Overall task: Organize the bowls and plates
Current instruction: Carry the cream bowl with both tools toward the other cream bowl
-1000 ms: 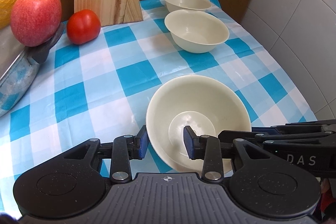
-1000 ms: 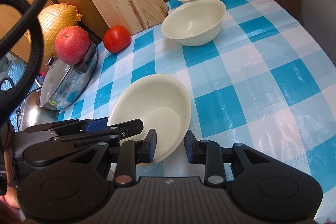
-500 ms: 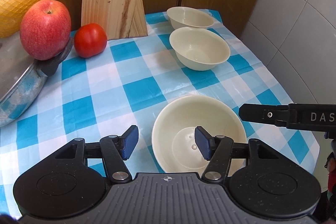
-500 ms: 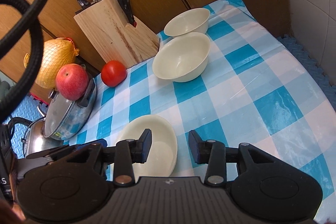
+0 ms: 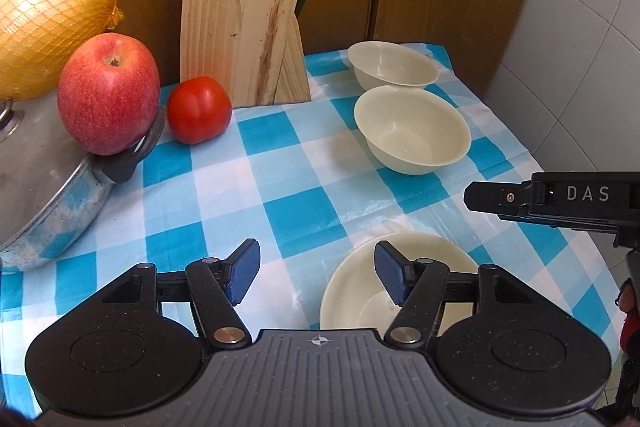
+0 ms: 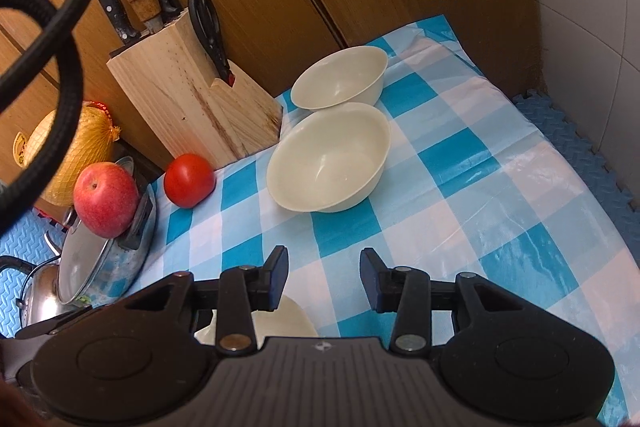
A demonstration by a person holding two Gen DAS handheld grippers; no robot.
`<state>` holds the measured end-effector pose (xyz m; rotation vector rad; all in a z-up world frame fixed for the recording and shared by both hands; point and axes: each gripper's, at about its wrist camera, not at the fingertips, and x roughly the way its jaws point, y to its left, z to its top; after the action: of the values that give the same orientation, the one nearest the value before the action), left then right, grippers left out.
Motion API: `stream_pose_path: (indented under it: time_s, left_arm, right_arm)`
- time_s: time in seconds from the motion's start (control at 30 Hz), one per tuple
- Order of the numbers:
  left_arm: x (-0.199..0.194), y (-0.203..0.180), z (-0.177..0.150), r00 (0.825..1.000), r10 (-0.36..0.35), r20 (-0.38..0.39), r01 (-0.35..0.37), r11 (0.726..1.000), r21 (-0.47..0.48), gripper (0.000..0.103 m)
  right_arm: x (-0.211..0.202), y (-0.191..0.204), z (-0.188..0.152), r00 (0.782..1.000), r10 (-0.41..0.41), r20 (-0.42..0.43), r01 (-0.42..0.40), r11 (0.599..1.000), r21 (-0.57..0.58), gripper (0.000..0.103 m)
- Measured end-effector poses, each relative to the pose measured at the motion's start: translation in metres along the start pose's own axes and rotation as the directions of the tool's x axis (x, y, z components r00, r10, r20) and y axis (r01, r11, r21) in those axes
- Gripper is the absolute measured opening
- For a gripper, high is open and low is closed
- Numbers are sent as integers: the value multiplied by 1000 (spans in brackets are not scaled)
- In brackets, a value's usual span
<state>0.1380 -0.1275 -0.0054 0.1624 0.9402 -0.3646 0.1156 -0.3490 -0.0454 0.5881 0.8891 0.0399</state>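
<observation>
Three cream bowls stand on a blue-and-white checked tablecloth (image 5: pixel 280 203). The near bowl (image 5: pixel 432 267) sits just under my left gripper (image 5: pixel 316 277), which is open and empty above and behind it. In the right wrist view only a sliver of this bowl (image 6: pixel 288 319) shows behind the left finger. The middle bowl (image 5: pixel 412 129) (image 6: pixel 328 157) and the far bowl (image 5: pixel 392 69) (image 6: pixel 340 77) stand close together at the back right. My right gripper (image 6: pixel 324 277) is open and empty, raised above the cloth; its side shows in the left wrist view (image 5: pixel 552 199).
A wooden knife block (image 5: pixel 244 15) (image 6: pixel 192 99) stands at the back. A tomato (image 5: pixel 199 109) (image 6: pixel 189 179) lies beside it. An apple (image 5: pixel 108 93) rests on a steel pot's lid (image 5: pixel 44 179), with a netted yellow melon (image 5: pixel 48 23) behind. A tiled wall (image 5: pixel 592 27) bounds the right.
Both grippers opened wider and pulled back and up from the near bowl, which now rests flat on the cloth. The right gripper let go of its rim.
</observation>
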Motion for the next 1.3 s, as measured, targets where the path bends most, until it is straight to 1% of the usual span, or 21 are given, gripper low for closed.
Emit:
stream_pose_path:
  time_s: [0.1, 0.2, 0.27, 0.4, 0.47, 0.5, 0.63, 0.77, 0.8, 0.87, 0.93, 0.97, 1.07, 1.1, 1.17, 1.2, 1.27, 1.3]
  left_arm:
    - [5, 3, 7, 1000, -5, 3, 5, 999, -34, 71]
    - [12, 0, 18, 1000, 9, 7, -9, 998, -57, 72]
    - [20, -3, 27, 1000, 7, -2, -8, 997, -75, 73]
    - [35, -16, 42, 1000, 23, -8, -23, 998, -65, 74]
    - [44, -23, 49, 1000, 28, -6, -28, 997, -66, 78]
    - [50, -26, 53, 1000, 28, -11, -29, 997, -68, 78]
    - [68, -32, 65, 1000, 22, -12, -23, 995, -93, 78]
    - [88, -37, 71, 999, 37, -38, -41, 994, -105, 78]
    - [92, -38, 71, 998, 44, -42, -49, 993, -106, 78]
    - [98, -38, 71, 997, 52, -49, -58, 992, -109, 75]
    - [104, -37, 72, 997, 61, -55, -67, 991, -112, 71]
    - [107, -37, 72, 996, 61, -60, -68, 992, -111, 66]
    - [115, -36, 69, 995, 45, -89, -55, 992, -113, 54]
    - [118, -36, 68, 994, 41, -97, -52, 992, -113, 54]
    - [119, -37, 67, 995, 32, -96, -42, 993, -106, 47]
    - [119, -37, 67, 995, 28, -95, -37, 994, -98, 45]
    - [118, -40, 68, 995, 29, -98, -36, 997, -72, 36]
    - [117, -42, 69, 995, 34, -99, -39, 998, -53, 35]
  right_arm:
    - [3, -3, 8, 1000, -13, 14, 13, 1000, 5, 38]
    - [9, -8, 18, 999, -30, 26, 29, 999, 21, 39]
    - [10, -11, 25, 998, -42, 50, 40, 999, 32, 39]
    - [13, -22, 41, 993, -76, 87, 71, 996, 52, 41]
    - [21, -29, 47, 993, -86, 83, 80, 994, 68, 43]
    - [25, -31, 49, 994, -88, 72, 82, 994, 77, 43]
    - [38, -39, 54, 998, -44, 47, 37, 990, 134, 43]
    - [46, -32, 55, 998, -45, 45, 40, 994, 106, 43]
    - [50, -30, 54, 999, -44, 28, 41, 994, 103, 42]
    - [57, -29, 54, 999, -31, -7, 32, 994, 103, 32]
    - [65, -31, 53, 999, -24, -33, 28, 993, 112, 30]
    - [68, -32, 52, 999, -26, -44, 31, 993, 113, 27]
    - [74, -33, 51, 997, -38, -61, 45, 992, 114, 23]
    - [75, -33, 51, 997, -35, -63, 42, 993, 115, 22]
    - [76, -32, 52, 998, -25, -62, 32, 993, 113, 17]
    - [74, -31, 52, 998, -23, -60, 29, 994, 108, 17]
    - [72, -29, 53, 998, -18, -58, 23, 995, 99, 17]
    - [73, -28, 54, 998, -12, -60, 18, 995, 94, 17]
